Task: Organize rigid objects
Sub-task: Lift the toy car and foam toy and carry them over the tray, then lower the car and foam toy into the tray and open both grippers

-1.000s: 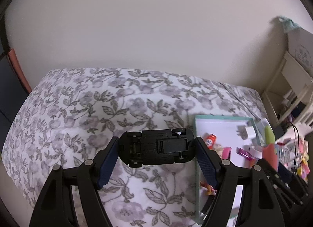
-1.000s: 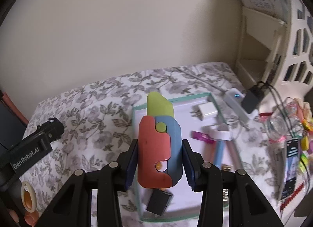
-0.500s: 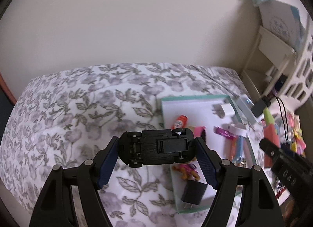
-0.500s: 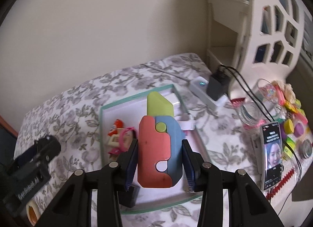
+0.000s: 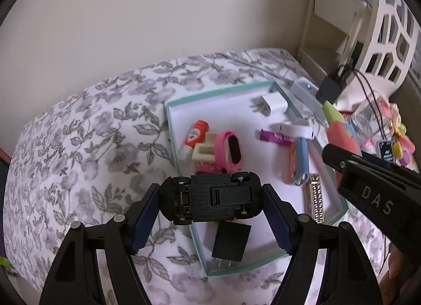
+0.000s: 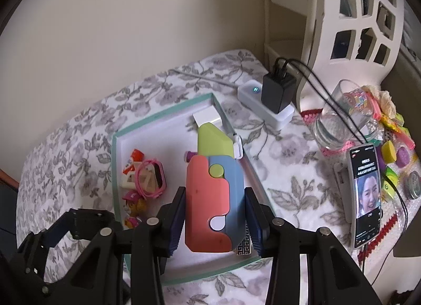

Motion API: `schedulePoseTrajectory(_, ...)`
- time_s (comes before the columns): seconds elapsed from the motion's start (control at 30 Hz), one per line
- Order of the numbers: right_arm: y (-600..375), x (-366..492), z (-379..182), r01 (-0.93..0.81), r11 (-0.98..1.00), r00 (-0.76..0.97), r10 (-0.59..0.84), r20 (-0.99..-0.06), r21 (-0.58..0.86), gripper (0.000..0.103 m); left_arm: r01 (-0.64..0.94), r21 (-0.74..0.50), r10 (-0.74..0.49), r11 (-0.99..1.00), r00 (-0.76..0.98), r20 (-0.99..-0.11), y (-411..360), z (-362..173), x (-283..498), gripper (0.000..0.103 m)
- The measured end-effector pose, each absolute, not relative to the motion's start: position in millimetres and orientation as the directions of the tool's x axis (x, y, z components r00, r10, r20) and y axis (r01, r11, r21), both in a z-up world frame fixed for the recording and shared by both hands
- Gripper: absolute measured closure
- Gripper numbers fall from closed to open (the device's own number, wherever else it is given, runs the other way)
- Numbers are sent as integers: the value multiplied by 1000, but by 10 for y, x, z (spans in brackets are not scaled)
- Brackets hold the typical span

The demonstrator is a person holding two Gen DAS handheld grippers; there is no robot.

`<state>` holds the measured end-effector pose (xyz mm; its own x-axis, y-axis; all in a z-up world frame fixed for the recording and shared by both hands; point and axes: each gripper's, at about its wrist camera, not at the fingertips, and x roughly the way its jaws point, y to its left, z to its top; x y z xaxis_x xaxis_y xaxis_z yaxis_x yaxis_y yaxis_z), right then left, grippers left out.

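Looking down the left wrist view: left tongs (image 5: pixel 210 199) spread wide and clamped end to end on a black toy car (image 5: pixel 210 201), belly up. Swung across within the last second, from over flowered cloth alone to above the near edge of the teal-rimmed tray (image 5: pixel 168 110). Below in the tray: a black plug (image 5: pixel 231 244), a pink watch (image 5: pixel 231 150), a white charger (image 5: pixel 271 102). Other tool's dark body crossing at right.

Turning to the right wrist view: right tongs (image 6: pixel 214 215) closed partway on a pink, blue and green block toy (image 6: pixel 210 192), held upright. Also shifted, now hanging over the right part of the tray, with a phone (image 6: pixel 364 194) and a glass (image 6: pixel 339 118) newly showing on the surface at right.

Meaning, by judgement: both items carried to the tray, neither set down yet; lowering and release still to come.
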<state>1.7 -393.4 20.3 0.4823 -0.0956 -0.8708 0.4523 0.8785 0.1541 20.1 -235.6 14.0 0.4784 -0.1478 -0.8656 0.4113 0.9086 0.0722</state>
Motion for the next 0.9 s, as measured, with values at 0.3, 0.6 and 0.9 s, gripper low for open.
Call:
schedulePoseTrajectory(0.3, -3872, 129, -98, 427, 894, 416, -62, -907, 135, 58, 429, 119, -107, 895, 465, -879, -2473, -48, 191, 26)
schedulePoseTrajectory(0.6, -3846, 192, -327, 418, 899, 367, -35, -929, 131, 58, 460, 171, -74, 871, 466, -881, -2593, -180, 144, 26)
schedulePoseTrajectory(0.9, -3853, 216, -456, 421, 897, 339, -18, -941, 135, 58, 463, 179, -53, 868, 446, -893, -2620, -298, 164, 26)
